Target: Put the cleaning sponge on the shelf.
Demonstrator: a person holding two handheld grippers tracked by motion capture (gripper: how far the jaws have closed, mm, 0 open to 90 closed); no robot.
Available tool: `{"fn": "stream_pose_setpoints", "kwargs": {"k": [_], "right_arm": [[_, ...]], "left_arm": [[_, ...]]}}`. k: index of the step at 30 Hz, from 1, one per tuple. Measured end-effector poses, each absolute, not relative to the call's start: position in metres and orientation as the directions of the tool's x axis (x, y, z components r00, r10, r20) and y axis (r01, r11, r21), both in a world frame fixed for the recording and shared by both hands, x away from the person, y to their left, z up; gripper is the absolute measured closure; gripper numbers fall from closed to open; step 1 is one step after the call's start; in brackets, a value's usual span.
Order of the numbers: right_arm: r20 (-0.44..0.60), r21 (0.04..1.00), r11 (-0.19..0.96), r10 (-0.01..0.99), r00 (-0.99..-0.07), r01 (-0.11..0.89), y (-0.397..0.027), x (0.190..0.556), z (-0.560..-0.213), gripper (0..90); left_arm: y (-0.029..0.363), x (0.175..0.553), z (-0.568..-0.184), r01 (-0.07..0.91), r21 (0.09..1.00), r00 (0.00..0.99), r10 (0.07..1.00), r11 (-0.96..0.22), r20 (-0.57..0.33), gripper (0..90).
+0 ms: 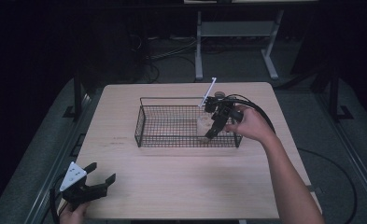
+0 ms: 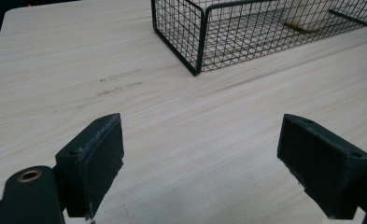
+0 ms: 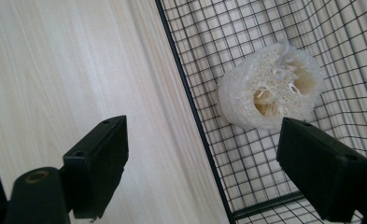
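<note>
A black wire basket [image 1: 172,122] stands on the middle of the wooden table. A pale, round loofah piece [image 1: 202,125] lies inside it near its right end, with its holes facing the camera in the right gripper view [image 3: 270,88]. My right gripper [image 1: 212,132] hangs over that end of the basket, tilted down and open. In its own view the right gripper [image 3: 204,163] straddles the basket's rim wire [image 3: 190,107], and the loofah is just beyond its right jaw, untouched. My left gripper [image 1: 101,173] rests open near the table's front left corner, and nothing is between its jaws [image 2: 200,163].
The left gripper view has the basket's near corner [image 2: 197,56] ahead, with bare wooden table [image 2: 181,121] before it. A white rod [image 1: 208,92] sticks up behind the right gripper. A desk frame [image 1: 199,51] and cables stand on the dark floor past the table.
</note>
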State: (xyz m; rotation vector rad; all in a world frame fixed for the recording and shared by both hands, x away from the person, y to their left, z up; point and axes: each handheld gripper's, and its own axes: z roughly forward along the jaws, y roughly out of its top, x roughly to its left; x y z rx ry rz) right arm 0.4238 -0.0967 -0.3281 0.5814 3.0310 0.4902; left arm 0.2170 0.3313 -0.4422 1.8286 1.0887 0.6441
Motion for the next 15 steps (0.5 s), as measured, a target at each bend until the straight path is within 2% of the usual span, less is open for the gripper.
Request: {"fn": "stream_pose_setpoints", "kwargs": {"k": [15], "right_arm": [[0.060,0.335,0.874,0.353,-0.934,0.352,-0.105,0.406,-0.334,15.2]], "left_arm": [[0.330,0.217,-0.442,0.416,0.882,0.488,0.873,-0.224,-0.009,13.8]]}}
